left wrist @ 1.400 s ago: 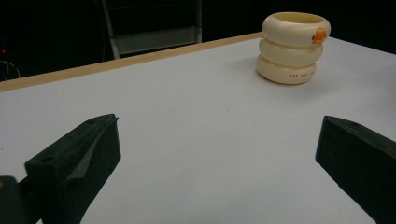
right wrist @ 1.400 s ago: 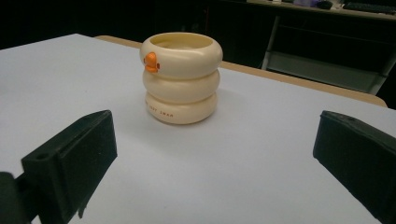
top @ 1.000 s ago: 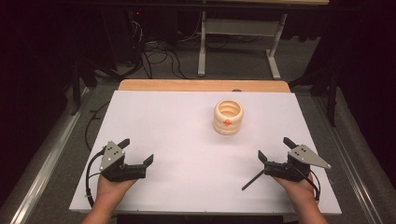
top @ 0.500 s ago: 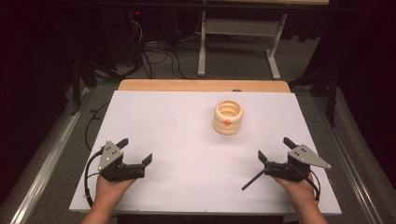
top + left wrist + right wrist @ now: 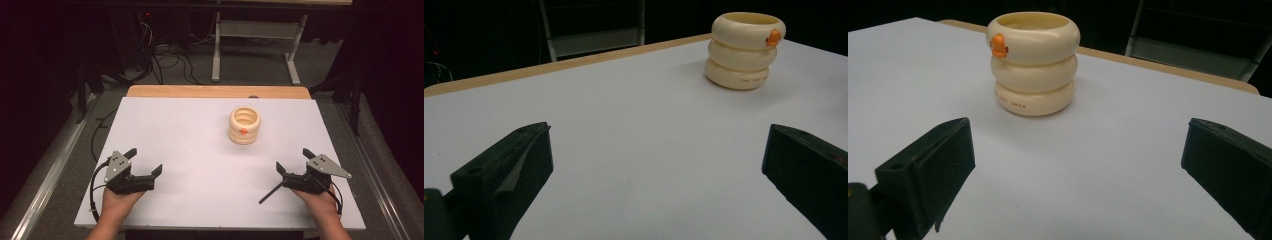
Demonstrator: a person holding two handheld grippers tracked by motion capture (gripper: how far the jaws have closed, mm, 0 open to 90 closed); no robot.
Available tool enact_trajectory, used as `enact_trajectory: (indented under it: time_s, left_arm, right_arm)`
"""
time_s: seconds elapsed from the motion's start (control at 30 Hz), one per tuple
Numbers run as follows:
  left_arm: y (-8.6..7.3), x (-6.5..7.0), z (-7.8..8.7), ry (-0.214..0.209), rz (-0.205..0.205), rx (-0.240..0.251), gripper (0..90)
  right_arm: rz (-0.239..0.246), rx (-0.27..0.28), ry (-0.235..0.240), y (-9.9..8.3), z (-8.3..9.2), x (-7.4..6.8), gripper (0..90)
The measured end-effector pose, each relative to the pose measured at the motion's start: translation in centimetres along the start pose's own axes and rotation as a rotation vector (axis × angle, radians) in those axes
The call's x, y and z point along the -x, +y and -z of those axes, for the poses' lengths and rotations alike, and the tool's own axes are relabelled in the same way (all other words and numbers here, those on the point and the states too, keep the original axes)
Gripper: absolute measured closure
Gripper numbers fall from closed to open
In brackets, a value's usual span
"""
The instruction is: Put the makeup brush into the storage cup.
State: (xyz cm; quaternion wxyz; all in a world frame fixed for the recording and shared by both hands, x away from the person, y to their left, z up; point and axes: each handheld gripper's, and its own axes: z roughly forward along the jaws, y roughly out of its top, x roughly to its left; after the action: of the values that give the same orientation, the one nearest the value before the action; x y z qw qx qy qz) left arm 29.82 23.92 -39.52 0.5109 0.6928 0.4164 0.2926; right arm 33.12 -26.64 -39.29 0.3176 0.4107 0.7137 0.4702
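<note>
At the bottom of the high view, two hands come in over the near edge of the white tabletop point(image 5: 200, 150). The left gripper point(image 5: 145, 169) sits in the lower left of the frame, its jaws spread wide with nothing between them; the left gripper view shows the same wide gap over bare white surface. The right gripper point(image 5: 292, 162) sits in the lower right, jaws likewise wide apart and holding nothing, a thin black strip angling from it toward the lower centre.

Farther back, right of centre, stands a cream cup shaped like three stacked rings point(image 5: 244, 125), upright, with a small orange duck bill point(image 5: 998, 46) on its top ring. It is well apart from both grippers.

Beyond the tabletop's wooden far edge point(image 5: 217, 91), in the upper frame, lie cables point(image 5: 165, 55) and a grey metal stand point(image 5: 255, 35) on dark floor.
</note>
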Motion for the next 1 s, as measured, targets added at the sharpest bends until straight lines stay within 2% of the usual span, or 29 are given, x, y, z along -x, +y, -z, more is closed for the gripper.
enact_trajectory:
  time_s: [0.67,1.0]
  left_arm:
    - [-0.1,-0.2,-0.1,-0.002,0.011,-0.013,0.7]
    - [-0.1,-0.3,0.2,-0.006,0.02,0.016,0.7]
  right_arm:
    - [0.01,-0.099,-0.017,-0.7,-0.9,-0.1,3.0]
    - [0.023,-0.148,-0.032,-1.1,-1.4,0.1,3.1]
